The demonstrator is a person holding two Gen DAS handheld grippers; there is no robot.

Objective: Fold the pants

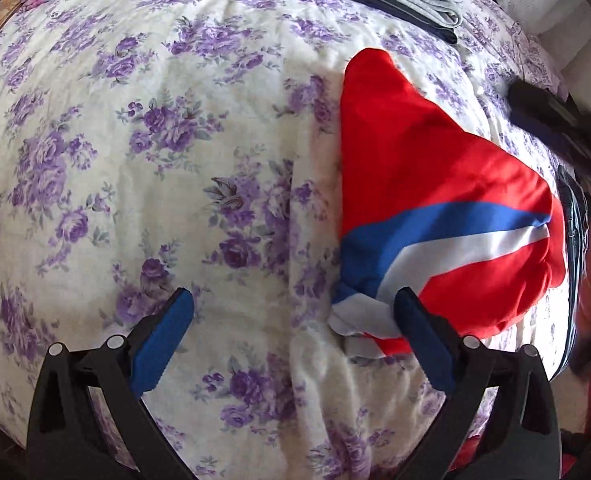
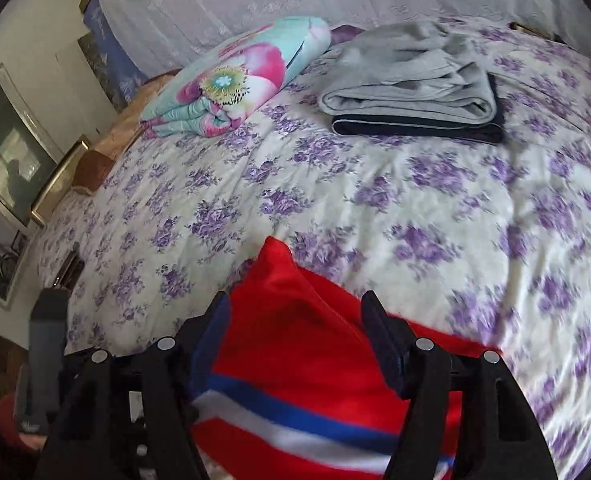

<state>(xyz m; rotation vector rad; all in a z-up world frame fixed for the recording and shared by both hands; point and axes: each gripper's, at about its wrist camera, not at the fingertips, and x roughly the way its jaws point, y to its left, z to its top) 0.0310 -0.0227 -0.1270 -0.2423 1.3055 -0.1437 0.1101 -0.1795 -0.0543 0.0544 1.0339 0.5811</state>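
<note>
Now the red pants (image 1: pixel 435 184) are lying part-folded on the floral bedspread (image 1: pixel 175 160). Right gripper (image 2: pixel 295 320) is hovering wide over them, holding nothing; left gripper (image 1: pixel 295 316) is gaping beside their hem, likely regrasping for another fold.

Soft, even daylight fills both views, bright on the floral bedspread (image 1: pixel 175 160) with only faint shadows in its creases. The fisheye lenses bulge the bed into a dome and leave dark vignetted corners. The left wrist view is sharp centrally but smears at its right edge. The right wrist view shows motion blur across the red pants (image 2: pixel 295 340) and the bedspread's right side.
</note>
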